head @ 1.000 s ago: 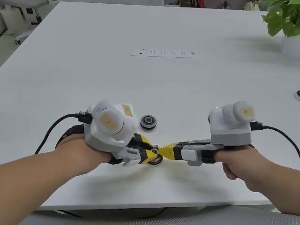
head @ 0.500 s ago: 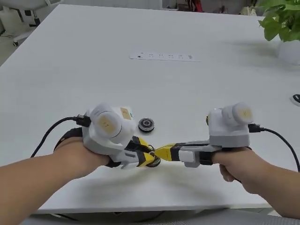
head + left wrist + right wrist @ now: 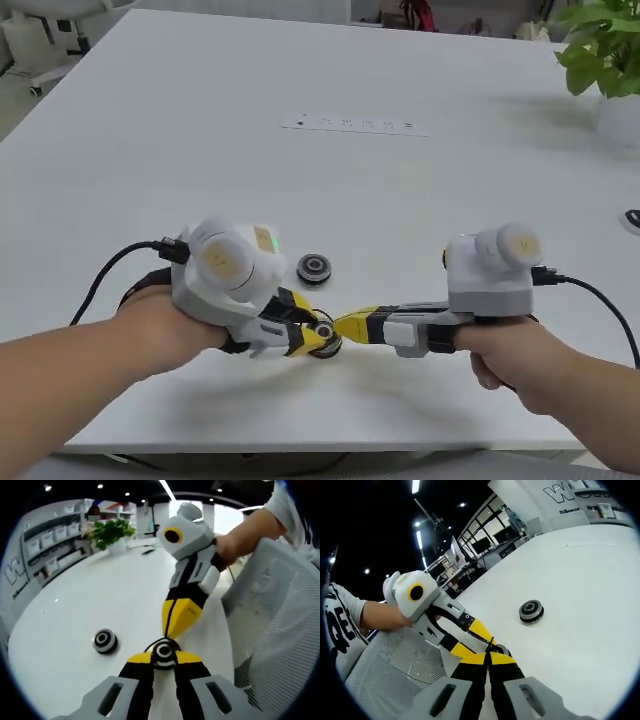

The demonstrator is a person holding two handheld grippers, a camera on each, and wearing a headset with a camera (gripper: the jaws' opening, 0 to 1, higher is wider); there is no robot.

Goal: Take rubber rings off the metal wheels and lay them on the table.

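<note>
A small metal wheel with a black rubber ring (image 3: pixel 327 343) (image 3: pixel 163 652) sits between the yellow jaws of my left gripper (image 3: pixel 318 338) (image 3: pixel 163 656), which is shut on it just above the table near the front edge. My right gripper (image 3: pixel 343 326) (image 3: pixel 489 656) comes in from the right, tip to tip with the left one. Its jaws are shut on a thin black strip of the ring (image 3: pixel 490 643) at the wheel's edge. A second wheel with its ring (image 3: pixel 314 267) (image 3: pixel 105 641) (image 3: pixel 531 611) lies flat on the table just behind the left gripper.
A white power strip (image 3: pixel 348 125) lies mid-table, far behind the grippers. A potted plant (image 3: pixel 598 48) stands at the far right corner. The table's front edge (image 3: pixel 300 440) runs close under both hands, and a mesh chair (image 3: pixel 270 625) is beside it.
The head camera has tilted a little, so the table sits lower in the picture. Both grippers stay joined at the wheel, with almost no movement.
</note>
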